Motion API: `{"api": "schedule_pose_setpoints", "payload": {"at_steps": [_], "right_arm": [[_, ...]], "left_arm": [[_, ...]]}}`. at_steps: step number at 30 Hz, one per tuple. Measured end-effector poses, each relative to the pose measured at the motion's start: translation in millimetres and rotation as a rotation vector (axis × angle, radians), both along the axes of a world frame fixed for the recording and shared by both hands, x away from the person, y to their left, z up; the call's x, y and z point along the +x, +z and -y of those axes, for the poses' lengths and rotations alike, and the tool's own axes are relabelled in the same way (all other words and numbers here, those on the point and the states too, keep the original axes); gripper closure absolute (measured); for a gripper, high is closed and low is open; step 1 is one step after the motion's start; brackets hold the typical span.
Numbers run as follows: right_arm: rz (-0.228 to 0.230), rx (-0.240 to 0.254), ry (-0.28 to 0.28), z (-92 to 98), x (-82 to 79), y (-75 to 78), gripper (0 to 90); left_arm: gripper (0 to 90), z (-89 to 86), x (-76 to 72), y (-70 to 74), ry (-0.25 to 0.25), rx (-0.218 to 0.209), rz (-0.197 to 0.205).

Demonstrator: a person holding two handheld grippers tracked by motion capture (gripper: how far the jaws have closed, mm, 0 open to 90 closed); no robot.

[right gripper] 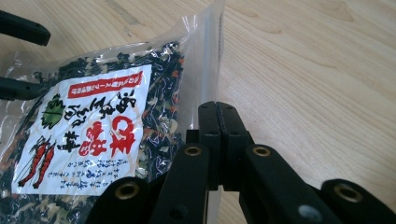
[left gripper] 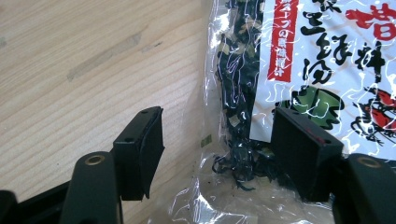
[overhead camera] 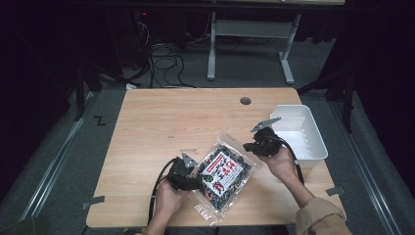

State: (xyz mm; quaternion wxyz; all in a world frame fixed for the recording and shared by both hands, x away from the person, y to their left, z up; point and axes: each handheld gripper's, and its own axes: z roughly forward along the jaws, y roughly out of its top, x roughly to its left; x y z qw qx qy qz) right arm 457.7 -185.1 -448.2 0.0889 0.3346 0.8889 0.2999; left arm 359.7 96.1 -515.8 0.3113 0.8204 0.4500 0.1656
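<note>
Snack bag [overhead camera: 224, 175] flat on table [overhead camera: 161, 122], near front edge, between the two grippers. Long axis diagonal: lower-left near corner up toward far right, pointing roughly at white bin [overhead camera: 319, 147] on table's right side.

Left gripper [overhead camera: 185, 175]: jaws apart, straddling bag's left edge. In left gripper view one jaw over bare wood, other over the printed label [left gripper: 327, 60]; clear film and dark flakes sit in the gap. No clamp yet.

Right gripper [overhead camera: 258, 142]: jaws together, at bag's upper-right edge. In right gripper view clear sealed margin [right gripper: 205, 56] runs straight into the closed jaws; cannot tell for sure whether film is pinched or just behind them.

Judgement: left is placed to grip by closing; bin lies right, so bag would travel along its own long axis. Risk: thin film slipping.
</note>
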Motion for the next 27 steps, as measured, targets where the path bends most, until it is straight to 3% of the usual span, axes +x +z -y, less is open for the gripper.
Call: {"api": "schedule_pose_setpoints", "payload": {"at_steps": [4, 8, 14, 15, 20, 27], "right_arm": [[0.026, -0.029, 0.025, -0.3, -1.6, 6.3, 90.0], [0.032, -0.044, -0.012, -2.1, -1.8, 13.0, 90.0], [0.072, -0.055, 0.033, -3.0, -4.6, 22.6, 90.0], [0.098, -0.063, 0.045, -4.5, -5.8, 30.6, 90.0], [0.143, -0.069, 0.052, -6.1, -9.1, 49.3, 90.0], [0.173, -0.073, 0.056, -3.0, -10.2, 68.0, 90.0]], "left_arm": [[35.0, -0.6, 0.3, 0.3, 0.006, -0.003, 0.002], [35.0, -2.0, -1.0, 2.2, 0.016, -0.011, 0.015], [35.0, -3.6, 0.0, 2.7, 0.022, -0.019, 0.016], [34.9, -3.5, -0.1, 2.7, 0.022, -0.018, 0.016], [34.2, -3.7, -0.9, 2.9, 0.025, -0.024, 0.012], [33.7, -3.3, -0.2, 2.1, 0.024, -0.023, 0.005]]}}
